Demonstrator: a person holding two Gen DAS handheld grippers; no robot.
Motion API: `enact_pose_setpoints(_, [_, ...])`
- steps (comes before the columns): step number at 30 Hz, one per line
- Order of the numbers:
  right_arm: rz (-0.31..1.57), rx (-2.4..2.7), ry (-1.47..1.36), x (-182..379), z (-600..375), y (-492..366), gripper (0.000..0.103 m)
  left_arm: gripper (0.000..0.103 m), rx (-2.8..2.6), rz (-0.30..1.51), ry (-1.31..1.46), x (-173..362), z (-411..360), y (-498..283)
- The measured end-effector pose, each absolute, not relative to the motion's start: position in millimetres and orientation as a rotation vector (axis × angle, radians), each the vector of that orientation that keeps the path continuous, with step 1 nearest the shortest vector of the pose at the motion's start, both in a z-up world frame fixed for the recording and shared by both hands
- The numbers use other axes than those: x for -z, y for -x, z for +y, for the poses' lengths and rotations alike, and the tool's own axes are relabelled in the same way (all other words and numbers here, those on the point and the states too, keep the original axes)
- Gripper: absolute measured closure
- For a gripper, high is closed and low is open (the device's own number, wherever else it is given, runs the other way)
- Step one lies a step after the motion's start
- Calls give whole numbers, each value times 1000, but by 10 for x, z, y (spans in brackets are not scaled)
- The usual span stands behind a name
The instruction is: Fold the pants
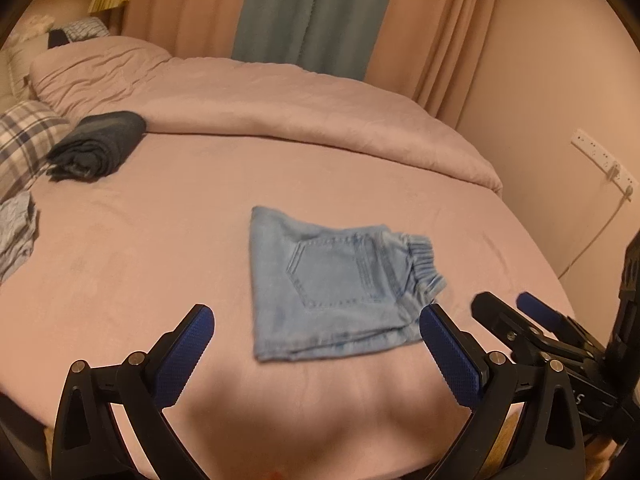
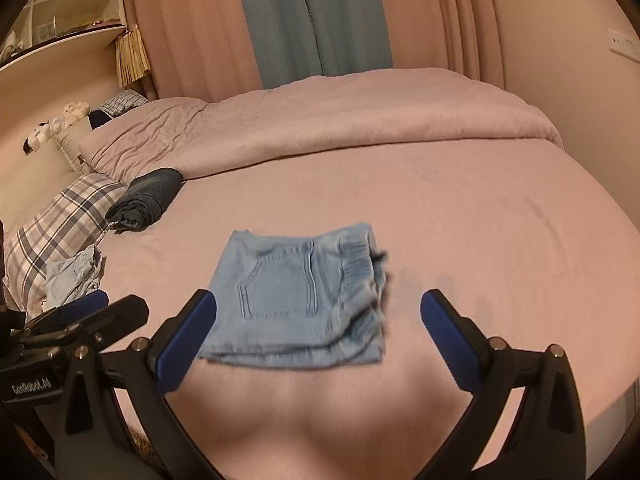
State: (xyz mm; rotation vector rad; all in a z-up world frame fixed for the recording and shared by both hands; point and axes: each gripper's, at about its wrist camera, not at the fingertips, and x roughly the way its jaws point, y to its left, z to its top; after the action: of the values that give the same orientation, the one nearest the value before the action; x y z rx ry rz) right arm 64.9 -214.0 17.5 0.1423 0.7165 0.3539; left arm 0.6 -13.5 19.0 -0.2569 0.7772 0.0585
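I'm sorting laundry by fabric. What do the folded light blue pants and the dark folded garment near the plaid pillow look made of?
The folded pants look like light-wash denim: matte, with a stitched patch pocket and gathered elastic waistband. The dark folded garment seems a heavier matte cloth, perhaps dark denim; too blurred to be sure.

Light blue pants are seen lying folded into a compact stack on the pink bed sheet, back pocket facing up. The right gripper is being held just above the near edge of the stack, its blue-padded fingers spread wide and touching nothing. The left gripper is being shown at lower left, near a crumpled pale garment. A rolled dark garment is lying beside a plaid pillow.
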Motion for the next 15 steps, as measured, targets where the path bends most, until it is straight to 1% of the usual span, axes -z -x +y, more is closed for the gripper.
enact_pose_setpoints(5, [744,-349,-160,-54,-2176,-529,0,1,-102,793,250,-84,-141,98])
enact_pose_setpoints(15, [736,-351,-142,-24,-2193,-433,0,1,-108,838,264,59,-180,194])
